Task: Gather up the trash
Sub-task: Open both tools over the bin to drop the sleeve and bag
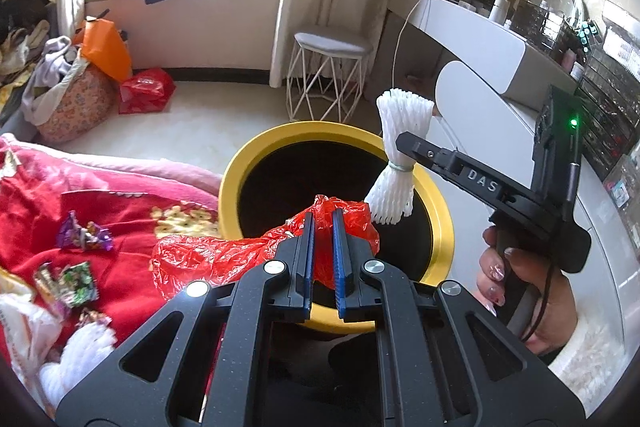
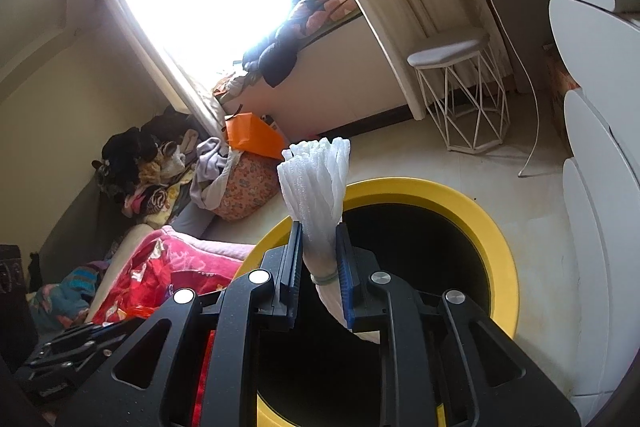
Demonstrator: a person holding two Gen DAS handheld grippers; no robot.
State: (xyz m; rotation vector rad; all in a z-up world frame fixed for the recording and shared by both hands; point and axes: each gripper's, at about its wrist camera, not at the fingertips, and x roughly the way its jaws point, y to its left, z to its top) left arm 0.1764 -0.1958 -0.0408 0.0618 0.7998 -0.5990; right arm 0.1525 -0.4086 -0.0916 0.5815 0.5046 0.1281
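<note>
- Left gripper (image 1: pixel 323 227) pinches a red plastic bag (image 1: pixel 224 259), its bulk trailing toward eight o'clock over the yellow bin's (image 1: pixel 236 163) near rim.
- Right gripper (image 2: pixel 318 247) clamps a bundle of white foam fruit nets (image 2: pixel 316 187), long axis upright.
- The bin's dark mouth lies just beyond both; the right looks nearer its centre.

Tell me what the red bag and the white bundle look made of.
Red bag: thin glossy plastic film, crinkled and translucent. White bundle: probably soft matte foam netting, going by its ribbed mesh strands; a greenish band cinches it.
</note>
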